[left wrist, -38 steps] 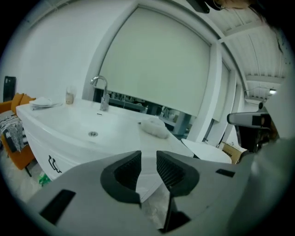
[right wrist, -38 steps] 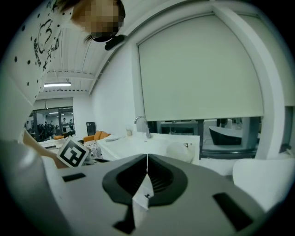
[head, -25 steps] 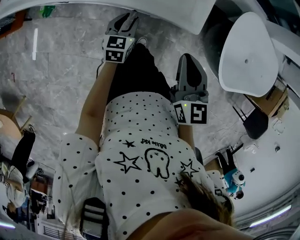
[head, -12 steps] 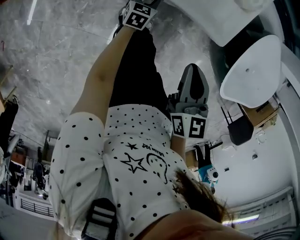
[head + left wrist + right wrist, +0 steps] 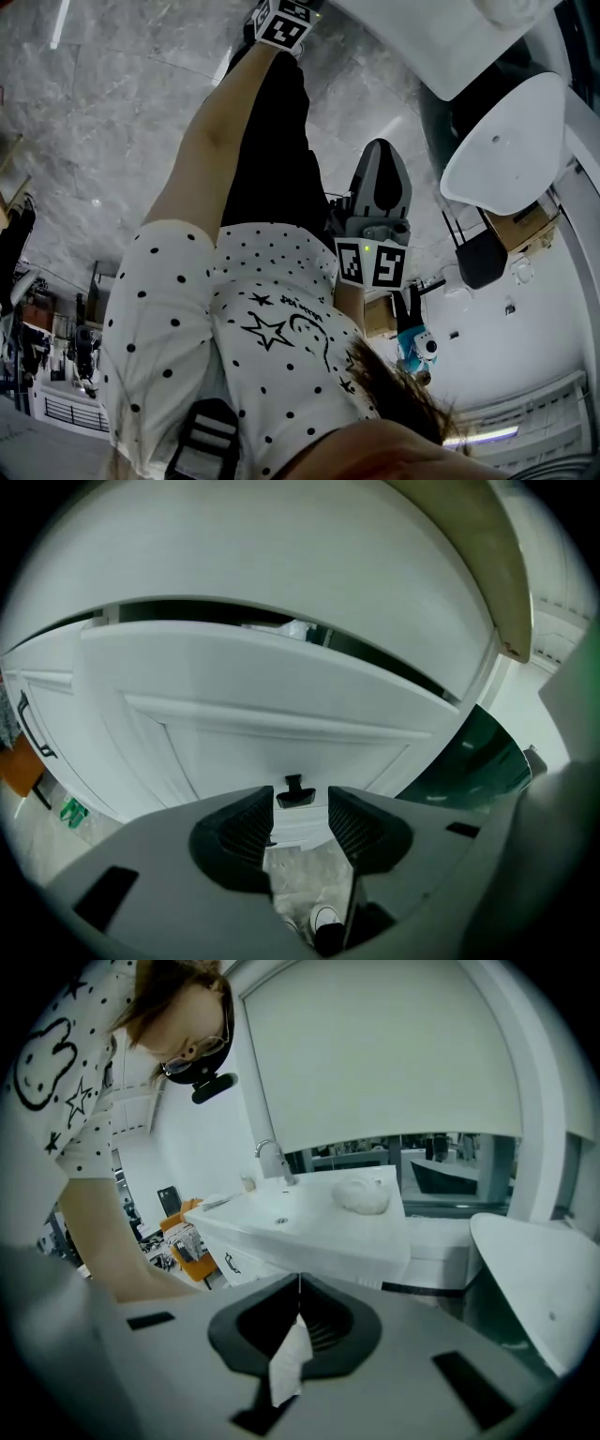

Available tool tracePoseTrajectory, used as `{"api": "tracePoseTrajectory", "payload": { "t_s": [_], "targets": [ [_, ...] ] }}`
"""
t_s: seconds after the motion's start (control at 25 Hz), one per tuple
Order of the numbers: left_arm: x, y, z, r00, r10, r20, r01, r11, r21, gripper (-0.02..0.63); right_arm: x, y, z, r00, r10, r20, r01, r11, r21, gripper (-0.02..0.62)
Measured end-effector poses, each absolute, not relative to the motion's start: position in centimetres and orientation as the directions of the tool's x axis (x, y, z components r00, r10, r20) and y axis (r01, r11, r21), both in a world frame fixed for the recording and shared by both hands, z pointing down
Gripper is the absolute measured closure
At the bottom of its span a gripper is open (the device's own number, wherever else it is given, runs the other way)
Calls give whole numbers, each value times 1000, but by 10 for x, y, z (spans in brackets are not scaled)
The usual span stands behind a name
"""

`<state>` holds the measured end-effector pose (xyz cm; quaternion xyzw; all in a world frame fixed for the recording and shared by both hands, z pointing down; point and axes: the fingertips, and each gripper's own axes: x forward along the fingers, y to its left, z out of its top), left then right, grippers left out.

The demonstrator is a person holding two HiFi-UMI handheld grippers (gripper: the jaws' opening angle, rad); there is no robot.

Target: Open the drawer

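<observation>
White drawer (image 5: 281,714), dark gap along its top, faces my left tool (image 5: 300,806); black handle (image 5: 296,792) just beyond its jaws, which have just been spreading, nothing between them. My right tool (image 5: 299,1283), nearer, is pressed together, empty.

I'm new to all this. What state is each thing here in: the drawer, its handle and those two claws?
drawer: seems slightly open, with a dark gap along its top edge.
handle: untouched, just ahead of the jaws.
left gripper: open; its jaws have just been opening, with nothing between them.
right gripper: shut, jaws together.
</observation>
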<state>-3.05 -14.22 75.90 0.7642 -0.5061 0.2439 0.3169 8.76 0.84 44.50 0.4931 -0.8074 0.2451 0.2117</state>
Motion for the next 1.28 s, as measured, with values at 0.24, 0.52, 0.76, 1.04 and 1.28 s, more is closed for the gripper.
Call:
{"api": "tracePoseTrajectory", "payload": {
  "t_s": [0.24, 0.52, 0.76, 1.04, 1.28],
  "targets": [
    [-32, -152, 768, 330, -583, 742, -939, -280, 198, 465, 90, 12, 445, -408, -695, 592, -908, 378, -182, 581],
    [-31, -151, 769, 326, -599, 731, -941, -277, 193, 466, 89, 12, 449, -404, -692, 599, -910, 373, -183, 581],
    [-32, -145, 769, 325, -603, 729, -943, -269, 197, 466, 89, 15, 451, -400, -689, 604, -911, 370, -181, 581],
    [-33, -139, 768, 325, -604, 728, -943, -264, 202, 466, 87, 17, 452, -401, -686, 607, -910, 372, -182, 581],
    [-32, -129, 775, 338, -592, 732, -940, -259, 224, 468, 85, 15, 454, -403, -685, 608, -909, 377, -177, 581]
  ]
}}
